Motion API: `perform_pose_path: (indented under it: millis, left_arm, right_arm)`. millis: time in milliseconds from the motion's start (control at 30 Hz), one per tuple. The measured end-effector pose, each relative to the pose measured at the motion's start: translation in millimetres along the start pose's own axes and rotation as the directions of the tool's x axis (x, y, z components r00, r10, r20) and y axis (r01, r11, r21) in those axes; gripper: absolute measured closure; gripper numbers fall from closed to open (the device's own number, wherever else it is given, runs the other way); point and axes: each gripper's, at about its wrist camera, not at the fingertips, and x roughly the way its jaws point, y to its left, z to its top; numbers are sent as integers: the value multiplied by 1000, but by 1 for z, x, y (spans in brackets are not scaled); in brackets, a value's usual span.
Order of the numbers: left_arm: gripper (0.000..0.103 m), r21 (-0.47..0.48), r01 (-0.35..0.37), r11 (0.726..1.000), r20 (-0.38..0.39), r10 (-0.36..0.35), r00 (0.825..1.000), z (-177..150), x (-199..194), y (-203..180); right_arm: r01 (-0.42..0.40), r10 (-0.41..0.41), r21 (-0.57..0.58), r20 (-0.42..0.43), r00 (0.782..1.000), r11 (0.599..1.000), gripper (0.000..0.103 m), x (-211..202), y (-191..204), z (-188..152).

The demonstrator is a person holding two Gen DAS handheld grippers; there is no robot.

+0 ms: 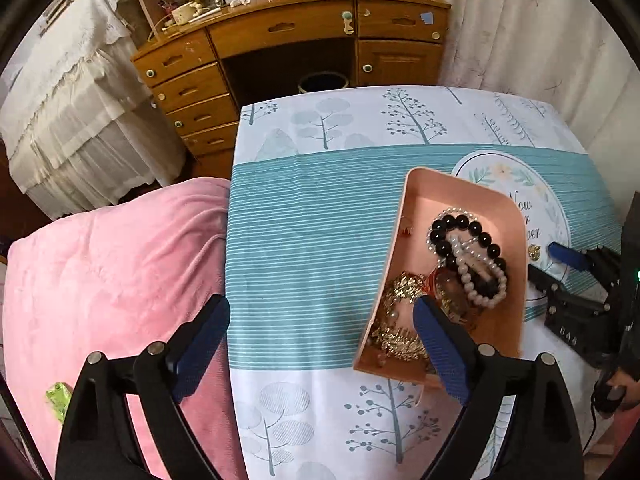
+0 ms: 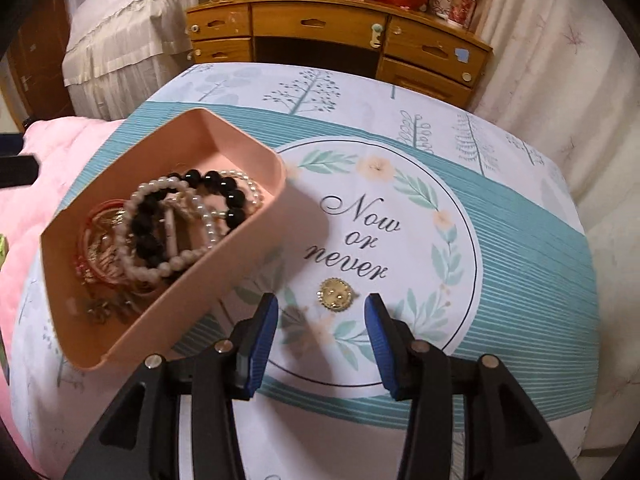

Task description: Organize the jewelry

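A pink tray (image 1: pixel 416 188) (image 2: pixel 224 132) on the patterned cloth holds a black bead bracelet (image 1: pixel 460 224) (image 2: pixel 224 184), pearl bracelets (image 1: pixel 480 292) (image 2: pixel 160 268) and gold pieces (image 1: pixel 400 340). A round gold brooch (image 2: pixel 336 295) (image 1: pixel 534 252) lies on the cloth right of the tray. My right gripper (image 2: pixel 320 312) is open, its fingertips on either side of the brooch and just short of it. My left gripper (image 1: pixel 320 320) is open and empty, its right finger (image 1: pixel 436 344) over the tray's near end.
A pink blanket (image 1: pixel 112 272) lies left of the cloth (image 1: pixel 312 216). A wooden desk (image 1: pixel 280 48) with drawers stands beyond the bed's far edge, with curtains (image 1: pixel 520 40) to the right. A small green object (image 1: pixel 58 398) lies on the blanket.
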Motion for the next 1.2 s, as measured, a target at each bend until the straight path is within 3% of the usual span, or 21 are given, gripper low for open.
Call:
perform_pose_path:
  millis: [200, 333, 433, 667, 900, 1067, 1200]
  left_arm:
    - [11, -5, 15, 1000, -38, -15, 999, -7, 5, -2]
    - [11, -59, 61, 996, -52, -64, 997, -8, 7, 2]
    - [11, -94, 67, 993, -72, -73, 995, -8, 9, 4]
    - [11, -116, 28, 993, -89, -38, 995, -12, 10, 6]
    - [11, -94, -20, 995, -76, 13, 997, -20, 5, 6]
    - [11, -115, -21, 993, -50, 15, 999, -30, -3, 6]
    - [11, -127, -35, 991, -11, 34, 999, -42, -19, 4]
  right_arm:
    - [-4, 3, 35, 9, 1000, 999, 59, 11, -6, 2]
    - [-37, 37, 42, 16, 999, 998, 77, 11, -5, 3]
    - [-40, 39, 27, 16, 999, 999, 84, 11, -2, 3]
    - [-93, 92, 55, 14, 996, 994, 84, 5, -3, 0]
    - [-133, 129, 40, 80, 988, 990, 84, -19, 1, -3]
    - [-231, 233, -33, 174, 957, 972, 84, -52, 19, -3]
    - [-337, 352, -100, 230, 908, 936, 84, -75, 41, -7]
